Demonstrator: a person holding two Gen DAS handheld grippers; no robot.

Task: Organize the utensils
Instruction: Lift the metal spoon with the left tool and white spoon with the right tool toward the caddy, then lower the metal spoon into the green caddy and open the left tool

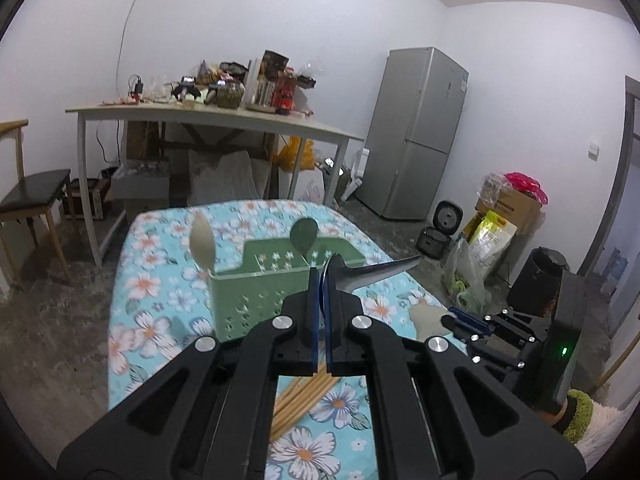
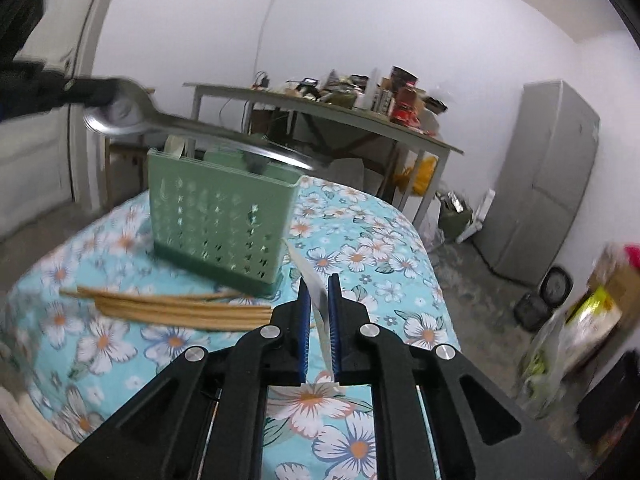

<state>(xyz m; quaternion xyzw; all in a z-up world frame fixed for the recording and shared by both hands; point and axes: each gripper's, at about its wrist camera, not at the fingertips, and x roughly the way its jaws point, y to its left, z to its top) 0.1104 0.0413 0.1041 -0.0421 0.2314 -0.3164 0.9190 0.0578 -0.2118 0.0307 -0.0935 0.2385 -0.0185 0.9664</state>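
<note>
Floral cloth (image 1: 160, 320) covers the desk; fridge (image 1: 420, 132) behind. Left tongs (image 1: 322, 276) clamp a metal spoon (image 1: 384, 270) above the green caddy (image 2: 220, 216); right tongs (image 2: 318, 292) pinch a white spoon (image 2: 316, 292) (chopsticks (image 2: 180, 312) clearest here).

Dim, even light; fisheye-bent edges; right wrist view motion-blurred.

Hidden behind the green caddy's (image 1: 256, 280) wall in the left wrist view: lower handles of the pale spoon (image 1: 202, 242) and dark spoon (image 1: 304, 232). Chopsticks (image 1: 302, 398) at bottom centre mostly covered by the left gripper (image 1: 322, 280). In the right wrist view, metal spoon (image 2: 120, 114) at upper left smeared by blur; white utensil (image 2: 320, 300) largely masked between the right gripper's (image 2: 320, 292) fingers. Far table clutter too small to tell.
</note>
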